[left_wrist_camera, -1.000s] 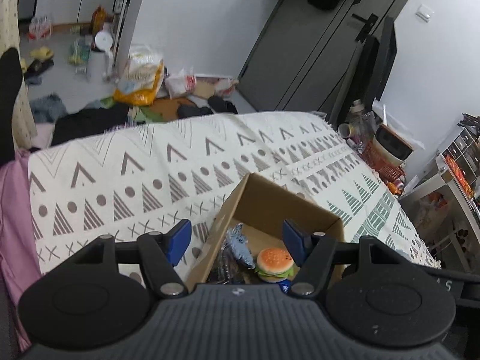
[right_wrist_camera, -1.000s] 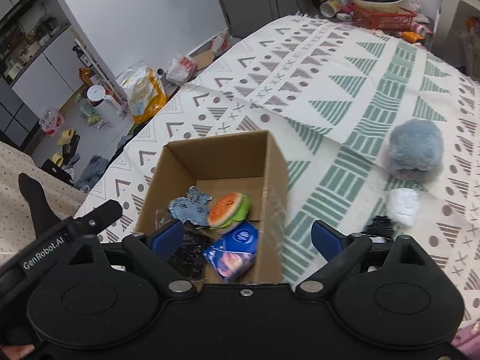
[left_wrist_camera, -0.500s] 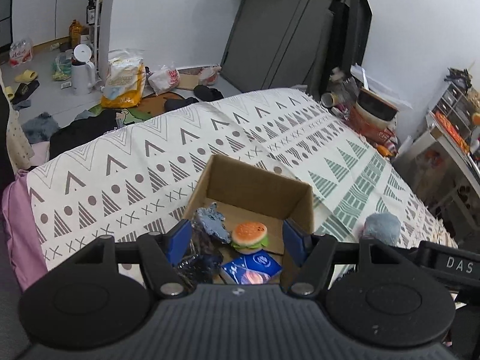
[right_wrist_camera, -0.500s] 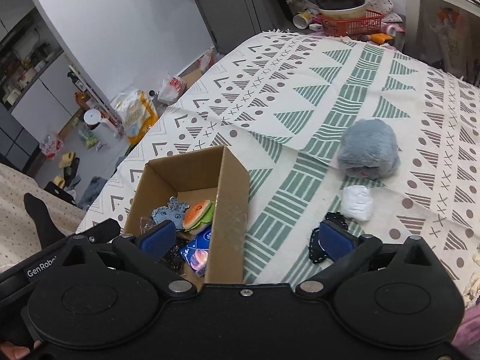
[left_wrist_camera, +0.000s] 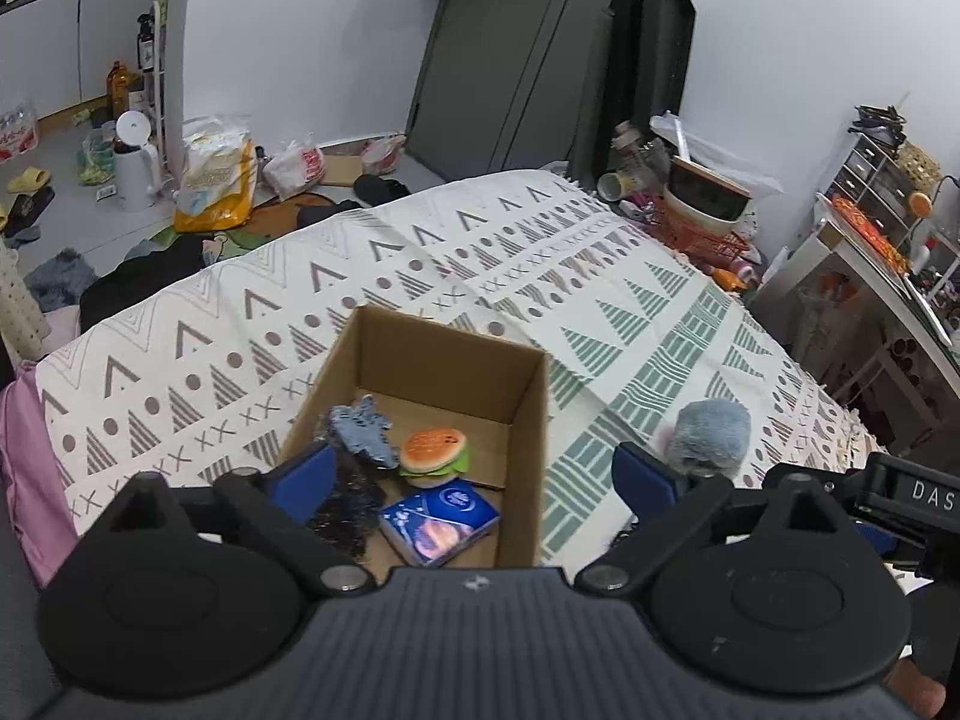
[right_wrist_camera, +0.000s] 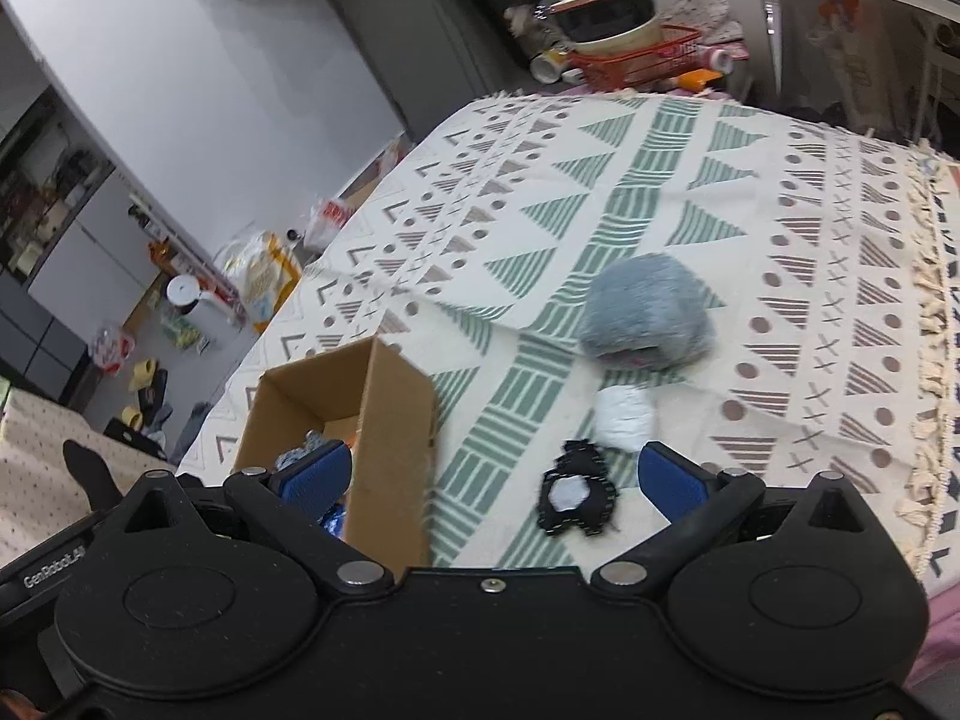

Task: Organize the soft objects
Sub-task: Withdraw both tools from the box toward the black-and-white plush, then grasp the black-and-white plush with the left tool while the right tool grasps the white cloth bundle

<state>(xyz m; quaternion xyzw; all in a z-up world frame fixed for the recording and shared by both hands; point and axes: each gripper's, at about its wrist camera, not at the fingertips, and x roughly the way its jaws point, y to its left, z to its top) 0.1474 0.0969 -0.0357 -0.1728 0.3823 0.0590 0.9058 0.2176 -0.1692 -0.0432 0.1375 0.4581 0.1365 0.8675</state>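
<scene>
An open cardboard box [left_wrist_camera: 528,396] [right_wrist_camera: 396,420] stands on the patterned cloth. Inside lie a burger toy [left_wrist_camera: 433,449], a blue fabric piece [left_wrist_camera: 365,427], a dark glittery item [left_wrist_camera: 339,507] and a blue packet [left_wrist_camera: 441,519]. A fluffy grey-blue plush [right_wrist_camera: 645,318] [left_wrist_camera: 711,435] rests right of the box, with a small white soft object [right_wrist_camera: 624,420] and a black patch with a white centre [right_wrist_camera: 576,495] nearer me. My left gripper [left_wrist_camera: 474,480] hangs open above the box. My right gripper [right_wrist_camera: 492,474] is open over the box's right wall and the black patch.
The patterned cloth [right_wrist_camera: 660,180] covers a bed-like surface with a fringed edge [right_wrist_camera: 927,324] at right. An orange basket with bowls [right_wrist_camera: 630,54] sits beyond the far end. Bags, a white kettle [left_wrist_camera: 135,162] and shoes litter the floor at left. A socked foot [right_wrist_camera: 90,474] shows lower left.
Both grippers pulled back and swung right. The left view now takes in the whole box interior and the plush; the right view has shifted from the box to the plush, white object and black patch.
</scene>
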